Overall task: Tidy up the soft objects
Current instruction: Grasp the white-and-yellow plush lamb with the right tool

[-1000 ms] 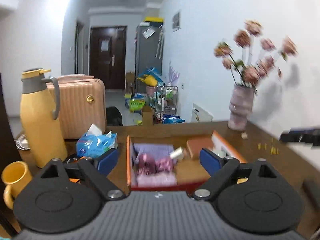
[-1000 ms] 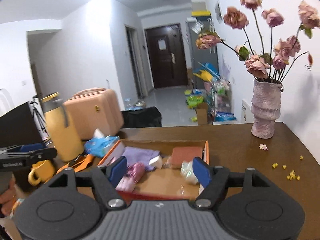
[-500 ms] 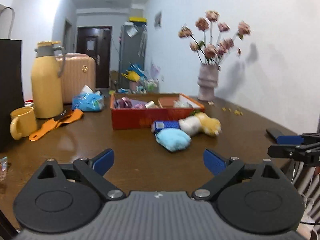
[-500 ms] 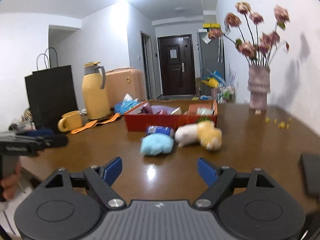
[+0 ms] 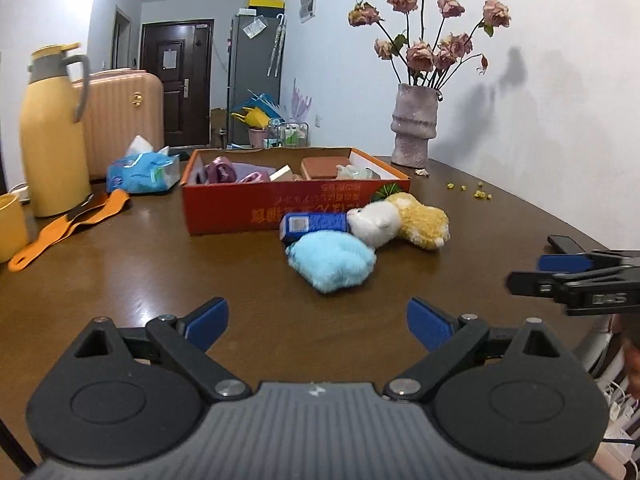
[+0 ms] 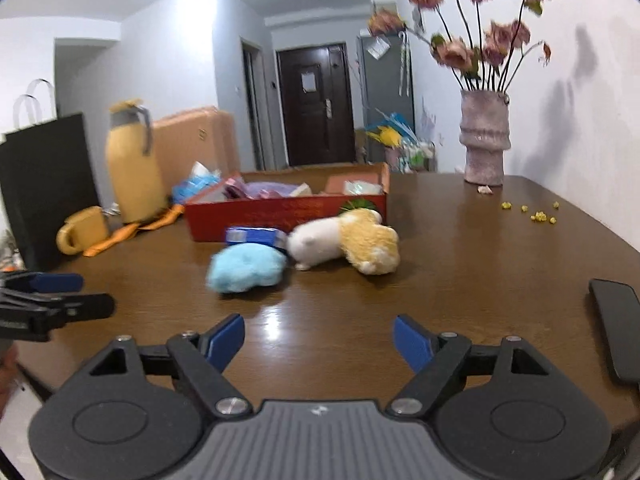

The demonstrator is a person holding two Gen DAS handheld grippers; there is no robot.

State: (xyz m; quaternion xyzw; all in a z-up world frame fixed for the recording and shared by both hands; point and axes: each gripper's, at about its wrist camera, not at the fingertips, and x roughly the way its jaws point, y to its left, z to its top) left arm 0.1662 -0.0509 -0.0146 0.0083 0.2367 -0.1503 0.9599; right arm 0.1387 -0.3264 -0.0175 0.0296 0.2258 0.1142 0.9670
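Both tongs hang wide and hold nothing above the near edge of the worktop (image 5: pixel 140 264): the left tongs (image 5: pixel 318 322) and the right tongs (image 6: pixel 319 338). Mid-worktop, a blue plush (image 5: pixel 332 260) lies touching a white-and-yellow plush (image 5: pixel 400 220) and a blue packet (image 5: pixel 314 224), all just in front of the red box (image 5: pixel 240 210). A phone (image 6: pixel 614 332) lies near the right edge.

A lived-in home. The wooden dining surface (image 5: pixel 160 264) carries a vase of dried roses (image 5: pixel 414 136), a yellow thermos (image 5: pixel 52 136) and a tissue pack (image 5: pixel 140 172). Beyond stand a pink suitcase (image 5: pixel 124 120), a hallway front door (image 5: pixel 176 80) and a fridge (image 5: pixel 254 72).
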